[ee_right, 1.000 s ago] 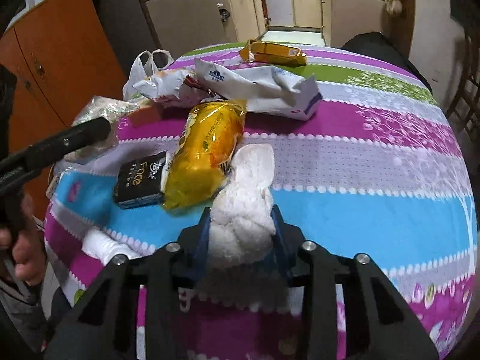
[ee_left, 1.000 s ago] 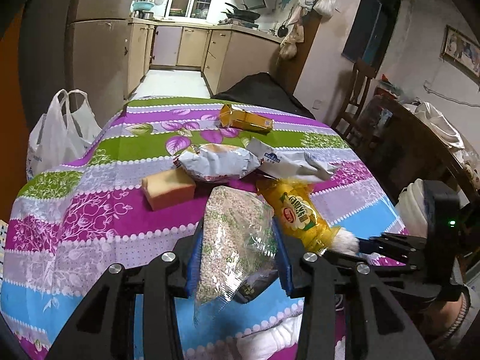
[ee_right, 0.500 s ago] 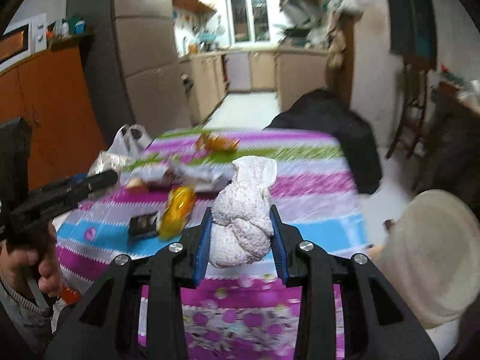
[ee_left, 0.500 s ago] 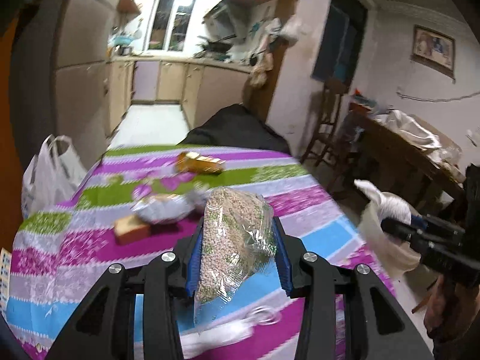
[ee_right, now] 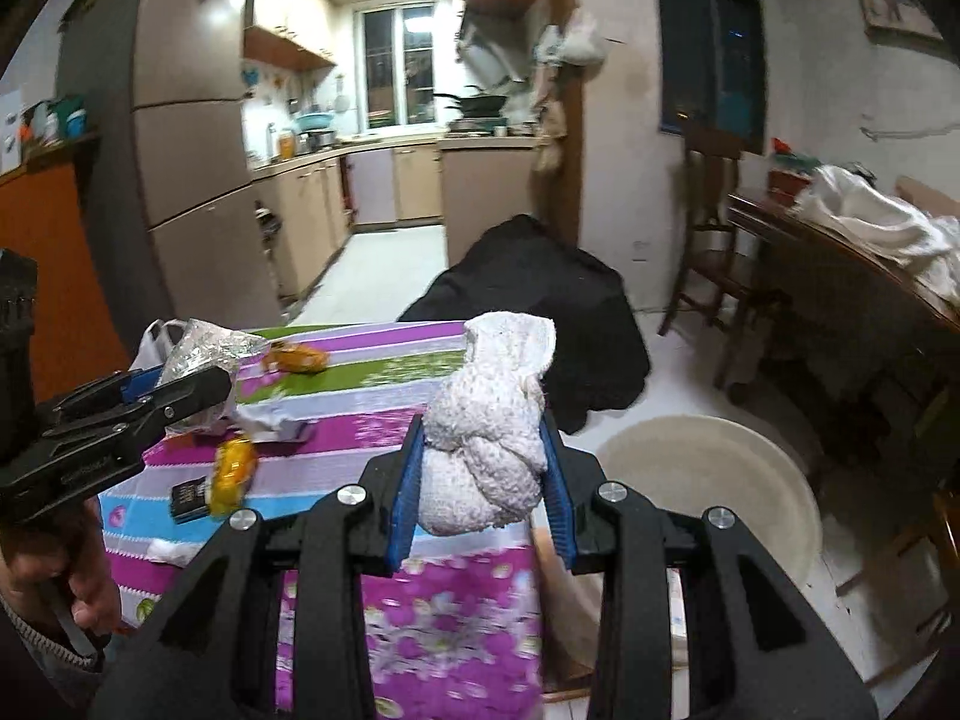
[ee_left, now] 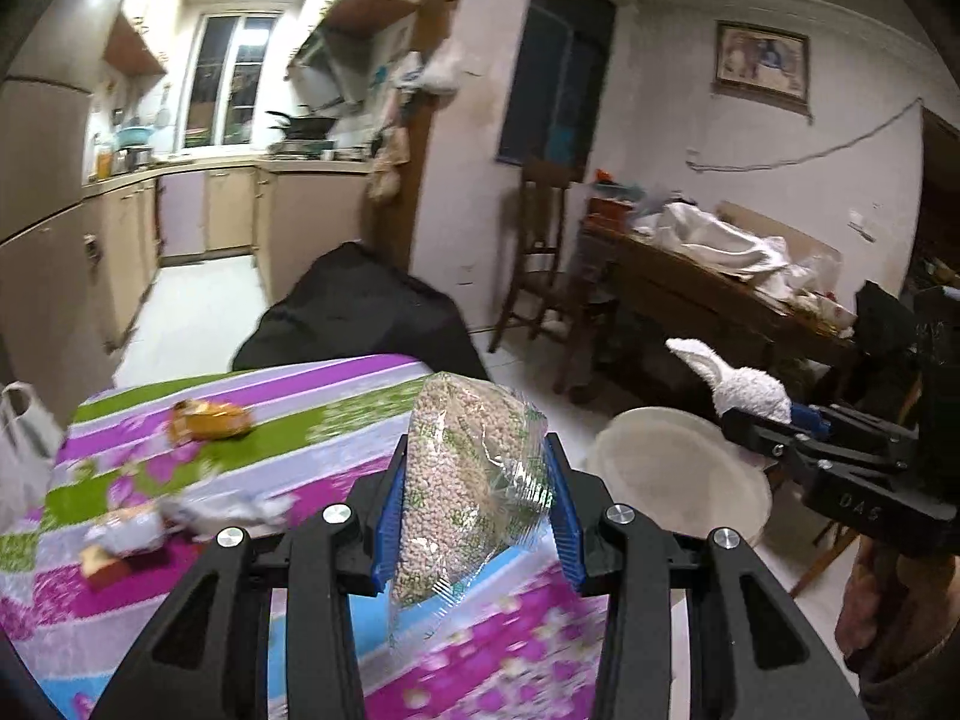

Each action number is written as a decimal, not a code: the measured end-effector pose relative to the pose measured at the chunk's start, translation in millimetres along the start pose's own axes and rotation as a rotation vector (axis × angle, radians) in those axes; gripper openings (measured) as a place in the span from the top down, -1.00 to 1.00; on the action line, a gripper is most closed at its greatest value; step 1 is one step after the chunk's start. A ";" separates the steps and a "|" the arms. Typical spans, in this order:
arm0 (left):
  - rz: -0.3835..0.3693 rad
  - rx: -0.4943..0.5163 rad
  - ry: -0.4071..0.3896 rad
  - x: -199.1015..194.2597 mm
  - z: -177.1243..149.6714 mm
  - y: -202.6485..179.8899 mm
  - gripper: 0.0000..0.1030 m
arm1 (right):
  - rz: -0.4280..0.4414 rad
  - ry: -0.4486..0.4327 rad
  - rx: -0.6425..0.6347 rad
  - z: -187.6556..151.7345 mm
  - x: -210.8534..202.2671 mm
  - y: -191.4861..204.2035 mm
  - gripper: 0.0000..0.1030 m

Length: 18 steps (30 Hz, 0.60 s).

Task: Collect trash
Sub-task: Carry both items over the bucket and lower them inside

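My left gripper (ee_left: 474,498) is shut on a clear bag of beige grains (ee_left: 468,480), held up over the table's right side. My right gripper (ee_right: 483,474) is shut on a crumpled white cloth wad (ee_right: 486,450); in the left wrist view that cloth wad (ee_left: 741,387) sits above a round cream bin (ee_left: 678,480). The cream bin (ee_right: 708,474) stands on the floor right of the table. Wrappers remain on the striped tablecloth (ee_left: 312,420): a yellow pack (ee_right: 231,468), a black pack (ee_right: 189,495), an orange pack (ee_left: 207,420), and silver bags (ee_left: 180,519).
A black covered shape (ee_right: 540,300) stands behind the table. A wooden side table (ee_left: 708,294) with white cloth and a chair (ee_left: 540,252) are at the right. A white plastic bag (ee_left: 18,456) hangs at the table's left. A person's hand (ee_right: 54,564) holds the left gripper.
Both grippers have lifted off the table with their loads and swung right, toward the cream bin, which has come into both views. The table's wrappers now lie farther away and lower left.
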<state>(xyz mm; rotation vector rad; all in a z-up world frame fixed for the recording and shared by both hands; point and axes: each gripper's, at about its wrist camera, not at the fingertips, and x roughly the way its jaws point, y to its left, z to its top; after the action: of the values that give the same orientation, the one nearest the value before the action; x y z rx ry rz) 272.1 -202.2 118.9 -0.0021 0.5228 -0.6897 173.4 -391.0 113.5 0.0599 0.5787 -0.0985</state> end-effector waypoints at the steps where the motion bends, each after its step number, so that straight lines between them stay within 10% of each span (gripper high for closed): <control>1: -0.011 0.005 0.001 4.9 3.5 -7.6 0.18 | -0.017 0.001 0.008 1.1 -2.7 -10.2 0.34; 18: -0.193 0.073 0.113 145.9 50.7 -152.5 0.18 | -0.139 0.126 0.180 -11.2 9.3 -146.7 0.34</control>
<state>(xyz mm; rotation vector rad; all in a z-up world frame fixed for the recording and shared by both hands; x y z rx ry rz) 297.6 -417.8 122.2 0.0554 0.6107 -0.9009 159.0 -536.5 94.8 0.2024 0.6986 -0.2833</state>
